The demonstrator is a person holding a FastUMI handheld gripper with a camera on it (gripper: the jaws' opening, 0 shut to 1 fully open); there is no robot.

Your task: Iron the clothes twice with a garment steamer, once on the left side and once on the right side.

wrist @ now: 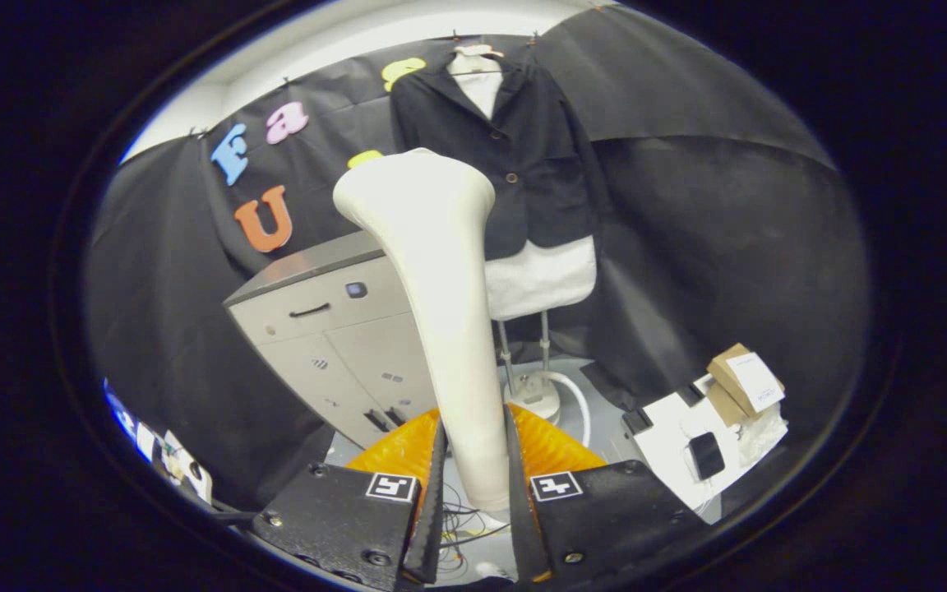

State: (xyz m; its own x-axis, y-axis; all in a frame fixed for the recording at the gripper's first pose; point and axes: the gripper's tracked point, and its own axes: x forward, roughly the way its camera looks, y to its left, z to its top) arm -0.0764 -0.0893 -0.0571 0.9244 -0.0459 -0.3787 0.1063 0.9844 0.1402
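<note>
Gripper view | gripper (pixel 475 460) clamped on steamer (pixel 441 296) handle, both fingers pressing | steamer head up, just left of jacket (pixel 515 140) on stand | cabinet (pixel 334 329) behind

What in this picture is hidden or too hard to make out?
- Steamer, held between the tongs: its face is turned away toward the jacket, so any steam holes are unseen.
- Part of the jacket: covered by the steamer's head.
- Cabinet: right side hidden behind the steamer.
- Labels on the small boxes: too small to read.
- Whether the steamer touches the jacket: cannot tell.
</note>
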